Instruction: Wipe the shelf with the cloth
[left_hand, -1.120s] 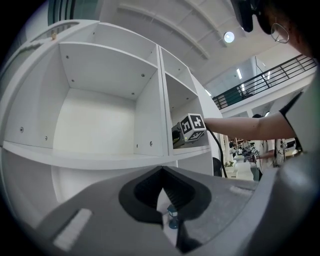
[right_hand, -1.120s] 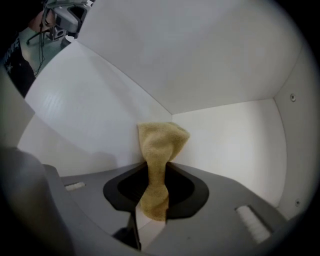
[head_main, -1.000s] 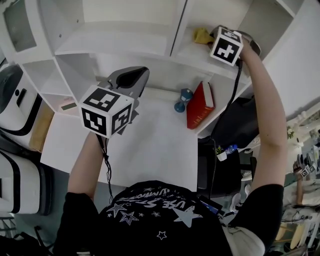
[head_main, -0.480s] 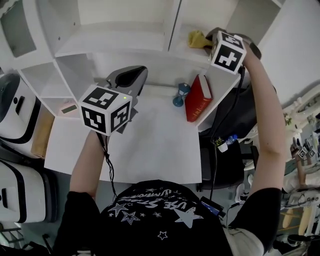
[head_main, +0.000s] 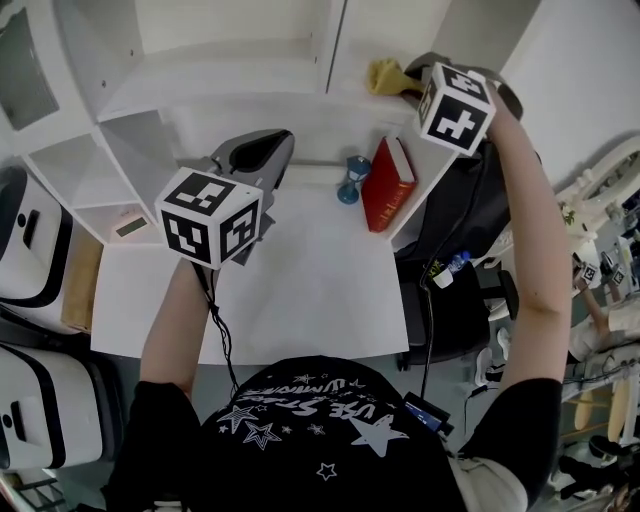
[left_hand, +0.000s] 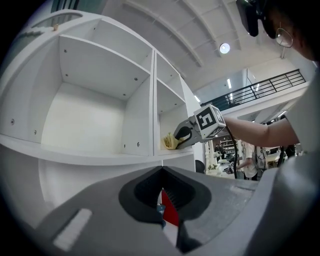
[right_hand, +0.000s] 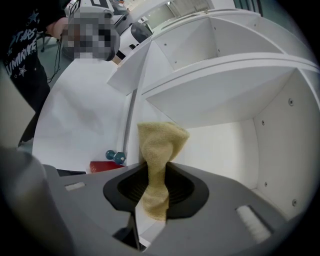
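A yellow cloth hangs bunched between the jaws of my right gripper, which is shut on it. In the head view this gripper reaches into the upper right compartment of the white shelf, and the cloth rests on that compartment's floor. My left gripper hovers over the desk below the shelf's middle, shut and empty. The left gripper view shows its jaws closed, with the right gripper and cloth ahead at the right.
A red book leans in the lower right nook beside a blue dumbbell. A white desk top lies under both arms. White machines stand at the left, a dark chair at the right.
The head camera has shifted a little. My right gripper stays in the upper right compartment with the cloth, nudged slightly left. The left gripper holds its place.
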